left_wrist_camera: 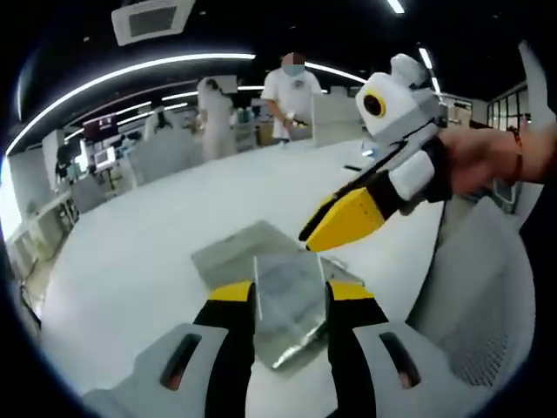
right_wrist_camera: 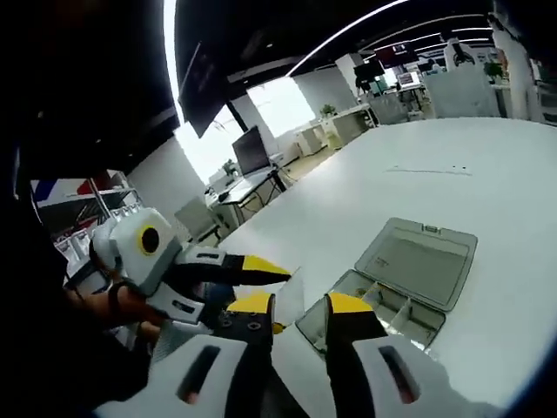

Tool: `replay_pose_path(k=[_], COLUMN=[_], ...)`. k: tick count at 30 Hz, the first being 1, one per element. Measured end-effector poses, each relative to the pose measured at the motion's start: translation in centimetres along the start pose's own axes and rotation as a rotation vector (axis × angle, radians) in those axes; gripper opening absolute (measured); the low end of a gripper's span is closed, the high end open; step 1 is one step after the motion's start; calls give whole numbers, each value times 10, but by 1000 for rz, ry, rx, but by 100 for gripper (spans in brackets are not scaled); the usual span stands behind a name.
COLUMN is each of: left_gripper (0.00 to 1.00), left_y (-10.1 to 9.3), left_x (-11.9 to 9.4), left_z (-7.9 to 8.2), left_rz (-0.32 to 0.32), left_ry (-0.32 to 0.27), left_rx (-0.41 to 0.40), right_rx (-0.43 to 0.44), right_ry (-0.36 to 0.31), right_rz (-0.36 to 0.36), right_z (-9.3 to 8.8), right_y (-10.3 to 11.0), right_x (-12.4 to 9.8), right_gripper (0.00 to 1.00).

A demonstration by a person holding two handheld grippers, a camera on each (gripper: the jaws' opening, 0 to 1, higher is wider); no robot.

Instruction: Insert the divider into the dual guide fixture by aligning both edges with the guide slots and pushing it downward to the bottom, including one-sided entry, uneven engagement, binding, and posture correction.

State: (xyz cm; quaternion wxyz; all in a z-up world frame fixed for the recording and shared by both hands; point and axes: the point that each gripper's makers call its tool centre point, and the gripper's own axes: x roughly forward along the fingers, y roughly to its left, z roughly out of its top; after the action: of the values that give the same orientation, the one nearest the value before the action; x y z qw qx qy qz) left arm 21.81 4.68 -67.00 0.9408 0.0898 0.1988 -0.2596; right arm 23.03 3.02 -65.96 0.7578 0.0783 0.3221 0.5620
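A clear plastic divider (left_wrist_camera: pixel 291 318) stands between the yellow-tipped jaws of my left gripper (left_wrist_camera: pixel 291 292), which is shut on its two side edges. Beyond and below it a clear guide box (left_wrist_camera: pixel 239 252) lies on the white table (left_wrist_camera: pixel 130 252). My right gripper (left_wrist_camera: pixel 311 235) reaches in from the right, with its tip just above the divider's far corner. In the right gripper view, my right gripper (right_wrist_camera: pixel 300 305) is open with nothing between its jaws. The left gripper (right_wrist_camera: pixel 280 272) comes in from the left there. The box (right_wrist_camera: pixel 370 318) with inner partitions lies ahead, its lid (right_wrist_camera: pixel 418 261) folded back flat.
A white mesh chair (left_wrist_camera: pixel 483 296) stands close on the right of the left gripper view. Several people (left_wrist_camera: pixel 291 96) stand at the table's far side. Desks with monitors (right_wrist_camera: pixel 252 152) line the room beyond the table.
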Motion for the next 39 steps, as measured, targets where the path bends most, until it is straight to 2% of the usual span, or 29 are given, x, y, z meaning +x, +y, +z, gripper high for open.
replay_pose_path(k=[2, 6, 11, 19, 25, 26, 27, 28, 29, 30, 31, 32, 33, 34, 39], left_gripper=[30, 30, 30, 30, 30, 25, 18, 13, 17, 25, 33, 37, 35, 32, 33], left_y=[-3, -6, -12, -15, -14, -12, -8, -8, -9, -6, -5, -4, -1, -2, 1], left_x=[0, 1, 1, 0, 0, 0, -2, -2, -3, -3, -4, -4, -5, -4, -6], left_z=[2, 2, 1, 2, -1, -1, -6, -7, -4, 2, 1, -1, -7, -8, -12], left_rz=[-6, -15, -27, -35, -28, -18, 4, -2, -10, 8, 13, 18, 34, 31, 40], left_ry=[-3, -6, -6, -12, -8, -7, 18, 23, -4, -51, -48, -33, -1, 2, 0], left_rx=[21, 37, 60, 76, 81, 86, 93, 89, 66, 45, 48, 54, 70, 67, 33], right_rx=[12, 58, 103, 105, 98, 88, 89, 88, 84, 84, 78, 73, 55, 43, 6], right_ry=[-5, 28, 21, 67, 77, 75, 80, 80, 75, 72, 71, 71, 70, 75, 93], right_rz=[-3, 21, 40, 44, 62, 63, 64, 66, 69, 69, 68, 64, 55, 52, 60], right_z=[1, -9, -10, -17, -16, -16, -16, -16, -14, -13, -11, -10, -8, -8, -6], right_y=[-1, 0, 3, 3, 8, 9, 9, 9, 10, 10, 10, 10, 8, 8, 8], right_x=[0, 2, 2, 6, 8, 8, 8, 8, 8, 8, 8, 9, 10, 10, 15], right_gripper=[18, 16, 11, 0, 0, 0, 0, 0, 0, 0, 0, 0, 0, 0, 0])
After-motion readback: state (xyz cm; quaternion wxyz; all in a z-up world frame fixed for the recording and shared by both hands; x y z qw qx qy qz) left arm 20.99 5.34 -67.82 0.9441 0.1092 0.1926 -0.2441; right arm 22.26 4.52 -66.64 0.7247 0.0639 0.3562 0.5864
